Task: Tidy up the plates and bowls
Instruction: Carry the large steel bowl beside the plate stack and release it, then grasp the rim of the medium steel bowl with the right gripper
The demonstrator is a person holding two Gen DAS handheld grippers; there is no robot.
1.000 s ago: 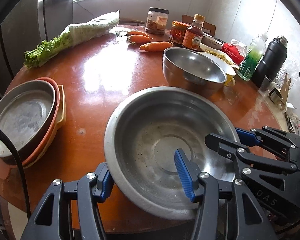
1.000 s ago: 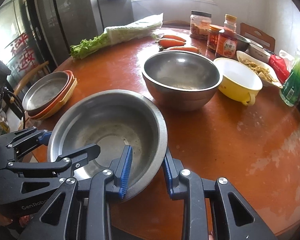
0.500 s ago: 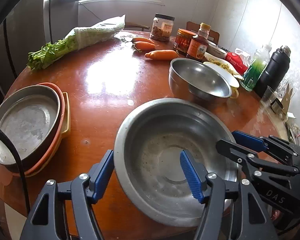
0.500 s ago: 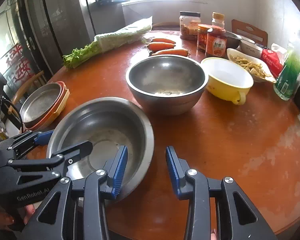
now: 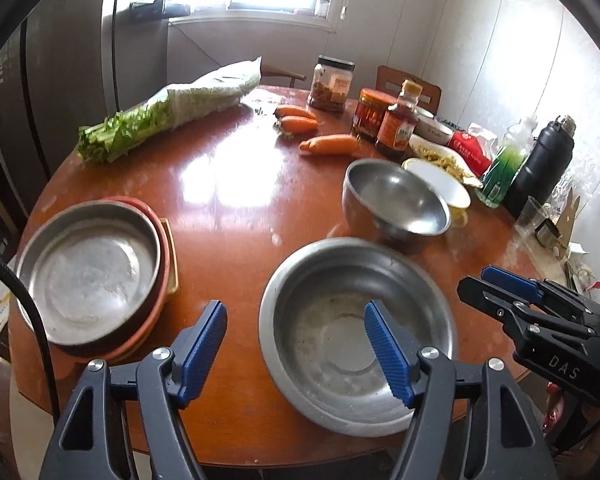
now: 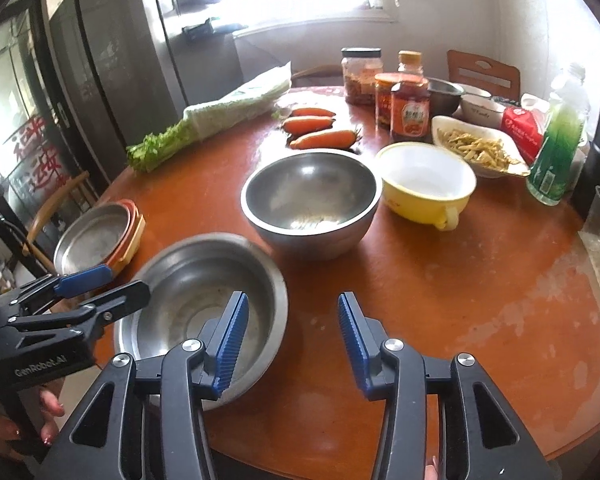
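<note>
A wide shallow steel basin (image 5: 352,336) rests on the round brown table (image 5: 228,216) near its front edge; it also shows in the right wrist view (image 6: 204,304). My left gripper (image 5: 296,344) is open and empty, drawn back over the basin's left rim. My right gripper (image 6: 290,336) is open and empty, just right of the basin. A deeper steel bowl (image 6: 312,200) stands behind the basin, with a yellow bowl (image 6: 426,182) beside it. A steel plate sits on stacked orange plates (image 5: 92,272) at the left edge.
At the back lie bagged celery (image 5: 172,116), carrots (image 6: 320,130), jars and a sauce bottle (image 6: 410,100), a dish of food (image 6: 476,148), a green bottle (image 6: 556,148) and a black flask (image 5: 540,164). A refrigerator (image 6: 112,64) stands behind left.
Both grippers opened, released the basin's rim and pulled back. The basin now rests on the table, farther from both cameras.
</note>
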